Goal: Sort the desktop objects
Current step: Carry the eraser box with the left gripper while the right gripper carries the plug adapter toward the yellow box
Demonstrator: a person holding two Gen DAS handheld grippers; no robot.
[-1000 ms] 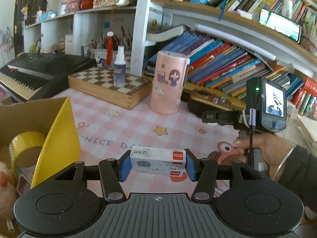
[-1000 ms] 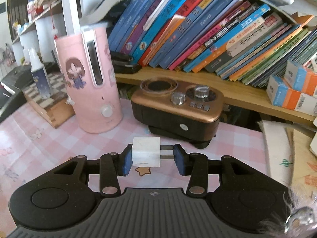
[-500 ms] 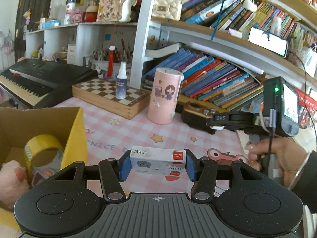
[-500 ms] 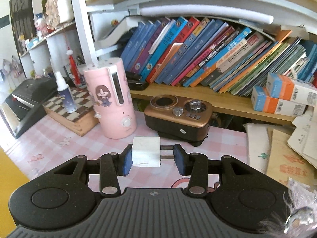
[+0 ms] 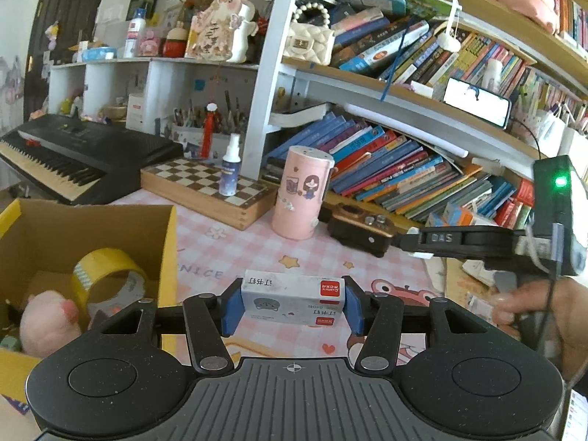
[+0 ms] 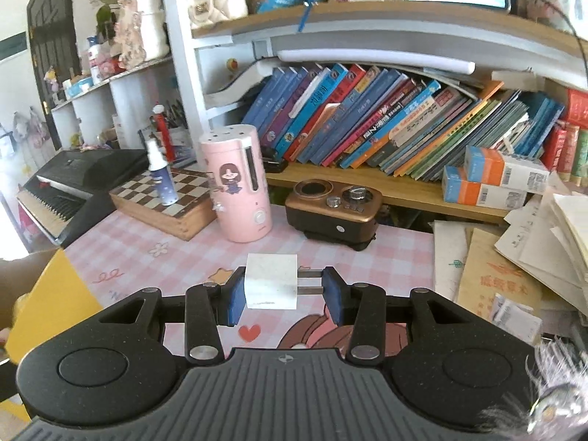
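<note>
My left gripper (image 5: 293, 307) is shut on a small white staples box (image 5: 293, 299) with red labels, held above the pink checked desk mat (image 5: 235, 242). At lower left stands an open yellow cardboard box (image 5: 167, 246) holding a roll of yellow tape (image 5: 106, 272) and a pink plush toy (image 5: 49, 321). My right gripper (image 6: 284, 292) is shut on a white plug adapter (image 6: 271, 281), its metal prongs against the right pad. That right gripper (image 5: 422, 244) also shows at the right of the left wrist view, held by a hand (image 5: 533, 305). The box's yellow flap (image 6: 51, 294) appears at left.
A pink cylindrical humidifier (image 6: 239, 187), a bronze radio (image 6: 332, 209), a chessboard box (image 6: 165, 202) with a spray bottle (image 6: 160, 174) and a black keyboard (image 5: 73, 154) ring the desk. Leaning books (image 6: 386, 125) fill the shelf behind. Papers and envelopes (image 6: 514, 253) pile at right.
Both grippers have pulled back and risen with their loads, so the desk and shelves look farther off. The yellow box's inside has come into the left wrist view.
</note>
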